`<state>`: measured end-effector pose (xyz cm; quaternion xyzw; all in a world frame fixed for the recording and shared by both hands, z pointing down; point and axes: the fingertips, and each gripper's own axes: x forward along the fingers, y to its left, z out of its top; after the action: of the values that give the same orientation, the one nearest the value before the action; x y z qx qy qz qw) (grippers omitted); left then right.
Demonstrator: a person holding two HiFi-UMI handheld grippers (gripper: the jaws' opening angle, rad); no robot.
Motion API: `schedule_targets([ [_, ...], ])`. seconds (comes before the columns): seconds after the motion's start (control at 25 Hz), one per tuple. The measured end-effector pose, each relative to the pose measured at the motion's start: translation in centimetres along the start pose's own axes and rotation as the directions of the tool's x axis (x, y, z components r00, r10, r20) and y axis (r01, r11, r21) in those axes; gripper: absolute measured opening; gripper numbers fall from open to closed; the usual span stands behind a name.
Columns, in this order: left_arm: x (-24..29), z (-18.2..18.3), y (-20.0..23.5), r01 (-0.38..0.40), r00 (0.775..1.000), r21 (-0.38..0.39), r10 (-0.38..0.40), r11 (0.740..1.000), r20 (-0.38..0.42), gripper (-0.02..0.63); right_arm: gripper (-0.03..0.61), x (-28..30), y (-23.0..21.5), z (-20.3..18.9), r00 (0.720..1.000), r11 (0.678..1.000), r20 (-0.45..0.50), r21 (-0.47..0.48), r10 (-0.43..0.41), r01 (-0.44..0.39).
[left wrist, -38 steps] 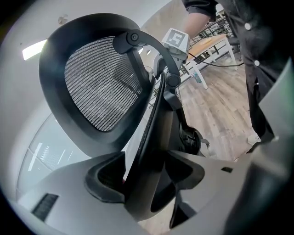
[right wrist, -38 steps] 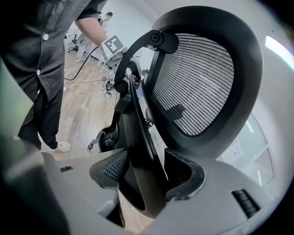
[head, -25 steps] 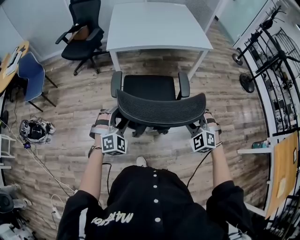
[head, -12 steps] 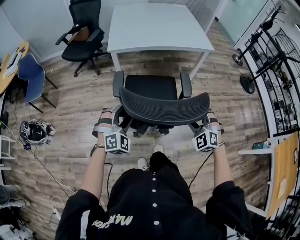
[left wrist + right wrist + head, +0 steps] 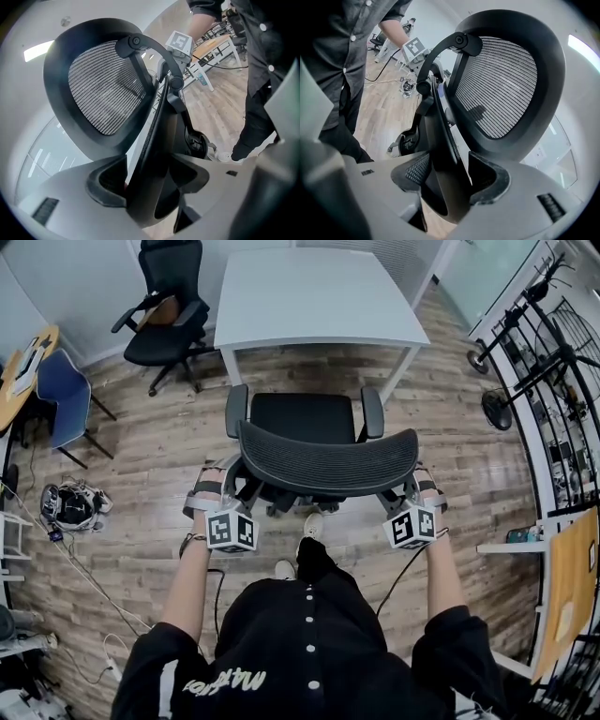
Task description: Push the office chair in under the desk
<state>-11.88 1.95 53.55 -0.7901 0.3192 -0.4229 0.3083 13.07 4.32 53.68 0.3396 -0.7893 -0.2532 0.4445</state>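
Note:
The black mesh office chair [image 5: 300,418] stands on the wood floor just short of the white desk [image 5: 319,292], its seat facing the desk. Its curved backrest [image 5: 328,460] is toward me. My left gripper [image 5: 236,488] is shut on the backrest's left edge, and my right gripper [image 5: 405,487] is shut on its right edge. In the left gripper view the black backrest rim [image 5: 150,140] runs between the pads of the left gripper [image 5: 147,180]. The right gripper view shows the same rim [image 5: 440,140] filling the right gripper [image 5: 450,180].
A second black office chair [image 5: 164,310] sits left of the desk and a blue chair [image 5: 61,385] stands farther left. A grey bundle [image 5: 73,505] and cables lie on the floor at left. A fan stand [image 5: 497,404] and racks line the right side.
One of the person's shoes has stepped forward under the backrest. The chair and both grippers stay almost where they were, with the grips unchanged.

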Motion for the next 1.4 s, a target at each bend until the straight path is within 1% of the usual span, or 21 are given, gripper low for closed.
schedule_targets([
  [0.12,0.1,-0.1,0.2,-0.008,1.0,-0.002,0.008,1.0,0.006,0.298,0.261,0.1,-0.1,0.1,1.0,1.0,0.003,-0.002,-0.003,0.003],
  [0.28,0.9,-0.1,0.7,-0.01,1.0,-0.007,0.009,1.0,-0.007,0.302,0.261,0.4,-0.6,0.0,1.0,1.0,0.005,0.0,-0.01,0.01],
  [0.52,2.3,-0.3,1.3,0.026,0.999,-0.023,-0.027,0.999,-0.033,0.302,0.261,1.6,-1.5,-0.5,1.0,1.0,-0.007,0.005,-0.006,0.006],
  [0.84,4.1,0.0,2.2,0.026,0.999,-0.017,-0.026,1.0,-0.034,0.299,0.262,2.7,-3.0,-1.5,1.0,1.0,-0.011,0.005,-0.002,0.002],
  [1.04,4.8,0.3,2.4,0.047,0.998,-0.023,-0.048,0.999,-0.04,0.298,0.264,3.1,-3.8,-2.0,1.0,1.0,-0.001,0.005,-0.003,0.003],
  [1.24,5.6,0.8,2.8,0.03,0.999,-0.02,-0.031,0.999,-0.038,0.298,0.264,3.6,-4.7,-2.7,1.0,1.0,-0.001,0.002,0.007,-0.007],
  [1.4,6.4,0.9,3.0,0.037,0.998,-0.017,-0.037,0.999,-0.045,0.293,0.264,4.2,-5.2,-3.2,1.0,1.0,-0.003,0.004,0.006,-0.006],
])
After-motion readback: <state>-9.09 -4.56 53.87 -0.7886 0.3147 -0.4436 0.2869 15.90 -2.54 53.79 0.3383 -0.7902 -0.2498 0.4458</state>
